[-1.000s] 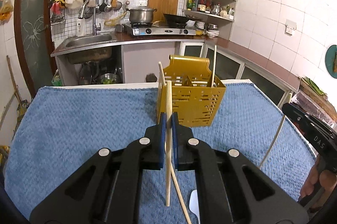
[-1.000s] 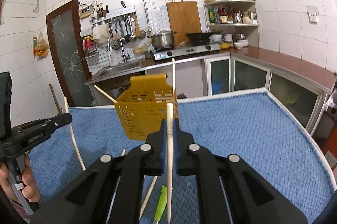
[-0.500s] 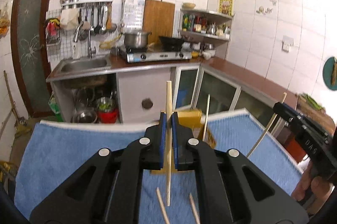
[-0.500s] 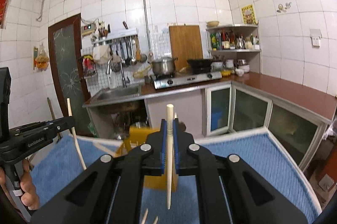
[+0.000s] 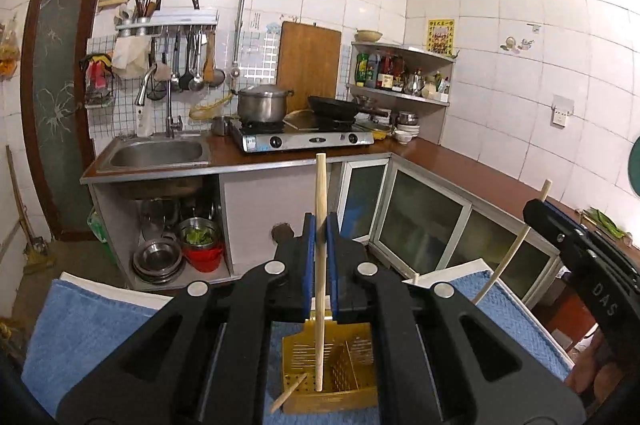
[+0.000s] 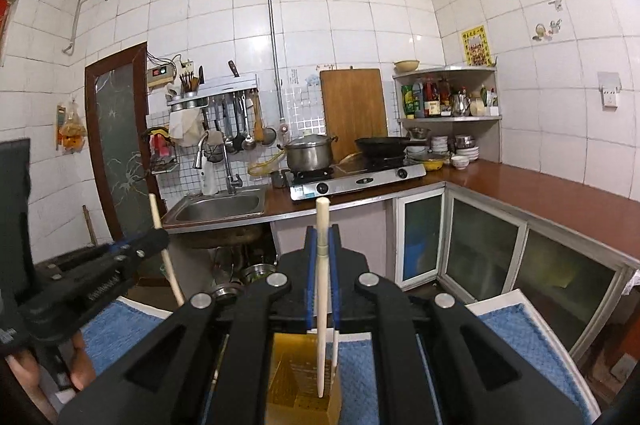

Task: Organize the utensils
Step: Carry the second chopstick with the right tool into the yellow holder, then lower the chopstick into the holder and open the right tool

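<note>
Yellow holder [image 5: 332, 369] | loose chopstick [image 5: 289, 393] inside: left view only

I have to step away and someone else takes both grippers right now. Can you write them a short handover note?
Left gripper: shut on one chopstick, held upright.
Right gripper: shut on a second chopstick, also upright.
The yellow utensil basket stands on the blue towel, below both grippers.
Done: at least one chopstick already leans in the basket.
Left: lower both held chopsticks into the basket and release. Whether more utensils lie on the towel cannot be seen now.
</note>
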